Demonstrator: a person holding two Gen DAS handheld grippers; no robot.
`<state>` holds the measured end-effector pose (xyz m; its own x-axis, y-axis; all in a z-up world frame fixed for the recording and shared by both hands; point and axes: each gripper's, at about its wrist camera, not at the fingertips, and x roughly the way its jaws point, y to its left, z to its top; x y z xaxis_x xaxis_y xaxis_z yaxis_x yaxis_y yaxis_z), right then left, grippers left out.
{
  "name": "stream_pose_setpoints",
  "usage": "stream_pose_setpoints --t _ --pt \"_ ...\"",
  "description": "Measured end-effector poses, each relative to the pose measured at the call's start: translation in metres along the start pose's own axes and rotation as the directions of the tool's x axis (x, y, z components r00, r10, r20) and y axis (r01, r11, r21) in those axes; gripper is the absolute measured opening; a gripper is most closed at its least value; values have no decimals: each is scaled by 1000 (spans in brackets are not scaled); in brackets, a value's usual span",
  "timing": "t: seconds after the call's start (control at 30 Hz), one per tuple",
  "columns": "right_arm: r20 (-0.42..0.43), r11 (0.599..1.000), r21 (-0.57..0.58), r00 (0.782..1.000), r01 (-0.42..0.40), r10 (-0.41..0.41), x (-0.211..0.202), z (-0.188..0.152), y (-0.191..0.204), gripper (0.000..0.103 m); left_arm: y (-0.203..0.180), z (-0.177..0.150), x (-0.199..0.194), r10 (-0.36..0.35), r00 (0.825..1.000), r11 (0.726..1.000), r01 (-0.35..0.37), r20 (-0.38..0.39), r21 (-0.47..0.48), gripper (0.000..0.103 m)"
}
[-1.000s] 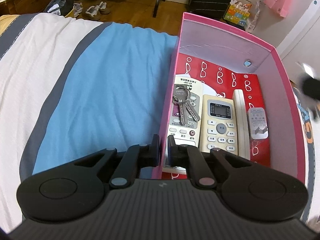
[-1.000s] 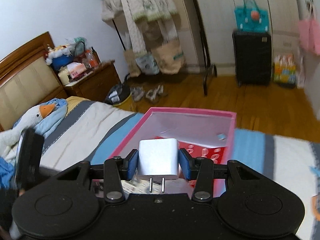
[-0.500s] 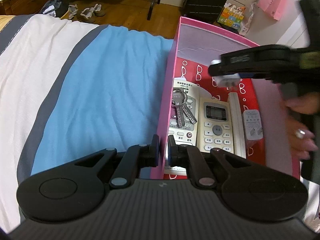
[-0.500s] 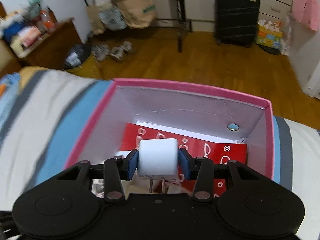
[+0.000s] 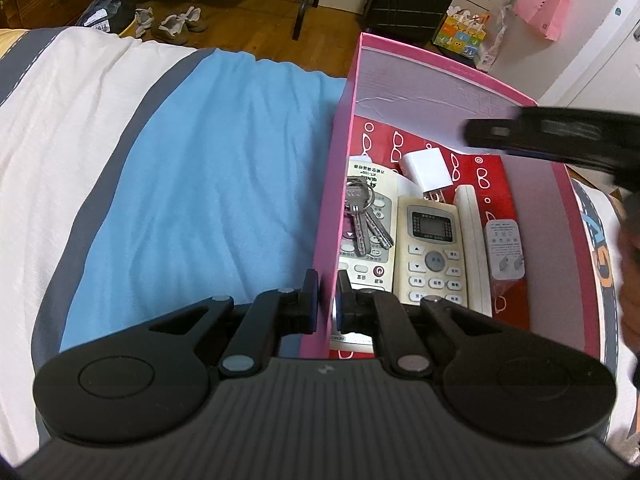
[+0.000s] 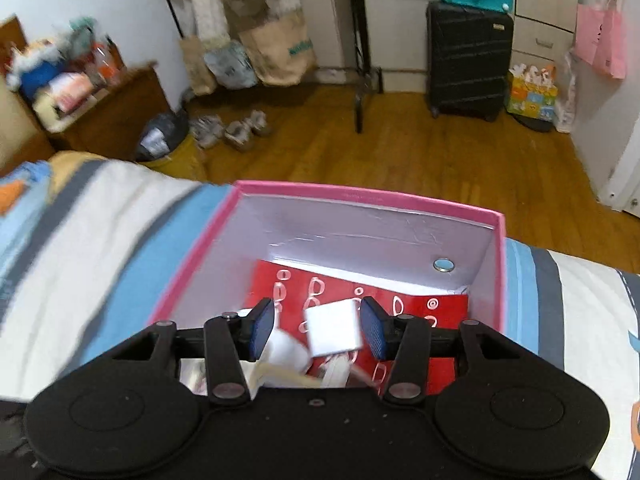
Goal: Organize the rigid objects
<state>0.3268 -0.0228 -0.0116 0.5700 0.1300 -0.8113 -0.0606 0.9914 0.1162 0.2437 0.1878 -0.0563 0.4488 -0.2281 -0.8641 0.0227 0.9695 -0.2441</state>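
A pink box [image 5: 345, 140] stands on the bed. My left gripper [image 5: 327, 300] is shut on its near left wall. Inside lie a bunch of keys [image 5: 362, 216] on a white remote [image 5: 366, 268], a cream remote [image 5: 434, 248], a third remote on its edge [image 5: 472, 240] and a bagged adapter [image 5: 505, 248]. A white charger [image 5: 426, 170] rests tilted behind the remotes. My right gripper [image 6: 317, 330] hangs over the box with its jaws opening. The charger [image 6: 334, 330] shows below, between the blue pads [image 6: 262, 328], and neither pad presses on it.
The box sits on a blue, white and grey striped bedsheet [image 5: 200, 184]. Beyond the bed's edge is wooden floor [image 6: 400, 152] with shoes [image 6: 240, 128], a clothes rack and a black suitcase [image 6: 468, 60]. A person's hand [image 5: 630, 248] is at the right edge.
My right gripper came forward and down over the box and its jaws parted. The white charger left them and now lies in the box. The left gripper kept still.
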Motion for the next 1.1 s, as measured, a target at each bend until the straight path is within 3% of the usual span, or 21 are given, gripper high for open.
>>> stream_pose_setpoints --t 0.13,0.4,0.87,0.97,1.1 --pt "88 999 -30 995 -34 37 -53 -19 -2 53 -1 1 -4 2 1000 1000 -2 8 -6 8" --pt "132 996 -64 989 -59 67 -120 -52 -7 53 -3 0 -8 20 1000 1000 -20 14 7 8" --pt "179 995 -78 981 -63 76 -165 -101 -11 56 -16 -10 -27 101 994 994 -103 45 48 9" --pt "185 996 -65 980 -59 70 -173 -109 -18 57 -18 -8 -36 111 992 994 -112 55 13 9" --pt "208 998 -53 977 -45 55 -183 -121 -25 58 -27 -10 -50 165 983 986 -167 76 26 11"
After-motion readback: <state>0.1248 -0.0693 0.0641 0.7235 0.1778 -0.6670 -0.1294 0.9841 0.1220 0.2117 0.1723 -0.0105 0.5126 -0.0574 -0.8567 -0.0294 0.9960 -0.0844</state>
